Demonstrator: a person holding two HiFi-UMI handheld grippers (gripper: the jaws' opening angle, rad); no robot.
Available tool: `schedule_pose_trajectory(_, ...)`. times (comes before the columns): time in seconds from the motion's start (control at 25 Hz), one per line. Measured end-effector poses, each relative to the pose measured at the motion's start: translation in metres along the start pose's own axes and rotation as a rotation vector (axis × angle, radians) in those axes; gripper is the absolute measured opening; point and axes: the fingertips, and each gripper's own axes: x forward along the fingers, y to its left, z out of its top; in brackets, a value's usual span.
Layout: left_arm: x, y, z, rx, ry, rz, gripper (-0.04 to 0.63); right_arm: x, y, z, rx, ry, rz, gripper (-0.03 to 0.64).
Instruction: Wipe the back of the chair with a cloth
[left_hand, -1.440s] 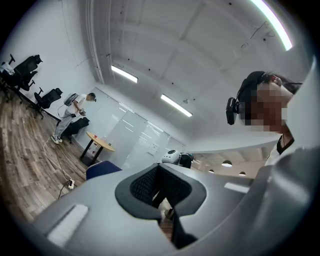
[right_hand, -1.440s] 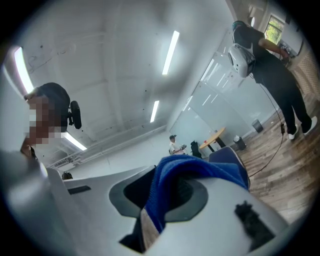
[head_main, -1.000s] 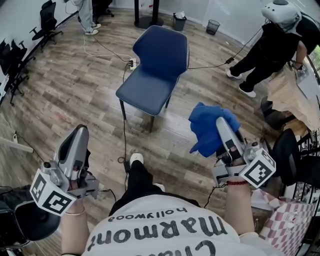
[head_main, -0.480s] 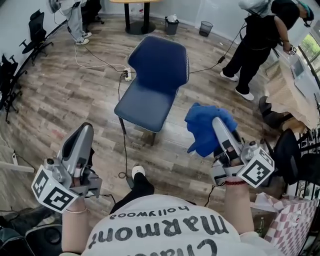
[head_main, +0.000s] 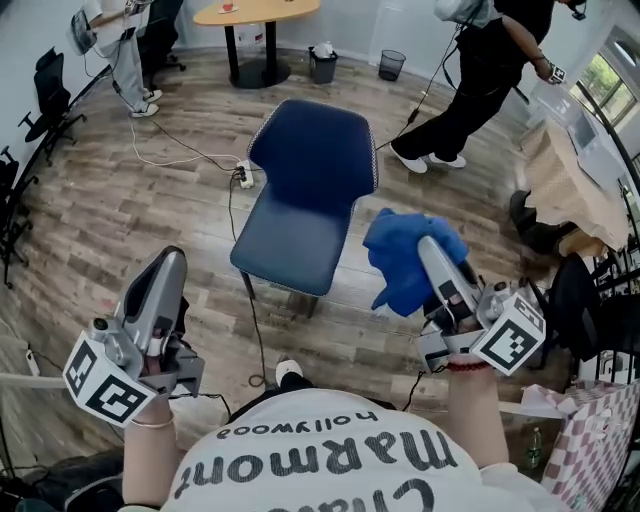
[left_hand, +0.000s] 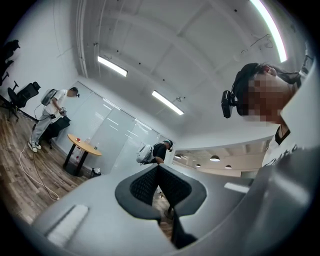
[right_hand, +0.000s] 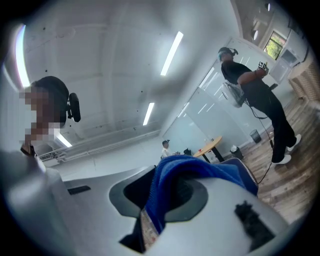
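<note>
A blue chair (head_main: 305, 195) stands on the wood floor ahead of me in the head view, its backrest on the far side and its seat toward me. My right gripper (head_main: 430, 245) is shut on a bunched blue cloth (head_main: 405, 255), held up to the right of the chair seat and apart from it. In the right gripper view the blue cloth (right_hand: 195, 180) drapes over and between the pads. My left gripper (head_main: 170, 258) hangs low at the left with its jaws closed on nothing; the left gripper view shows its black pads (left_hand: 150, 185) meeting.
A round wooden table (head_main: 255, 15) with bins beside it stands beyond the chair. One person in black (head_main: 480, 70) walks at the upper right, another stands at the upper left. Cables and a power strip (head_main: 243, 175) lie on the floor left of the chair. Office chairs line the left wall.
I have stepped closer, so the chair sits lower and nearer in the head view. The cloth in my right gripper has come closer to the chair. The person in black has walked left.
</note>
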Motion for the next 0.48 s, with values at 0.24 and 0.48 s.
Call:
schedule_pose_trajectory(0.24,0.008,0.041,0.015,-0.005,0.011,-0.031,0.006,0.043,-0.001,-0.007,-0.011,-0.005,-0.019,0.063)
schedule_pose_trajectory(0.48,0.006,0.058,0.016,-0.010,-0.006,-0.018,0.006,0.056,-0.006,-0.012,-0.002,0.005,-0.052,0.062)
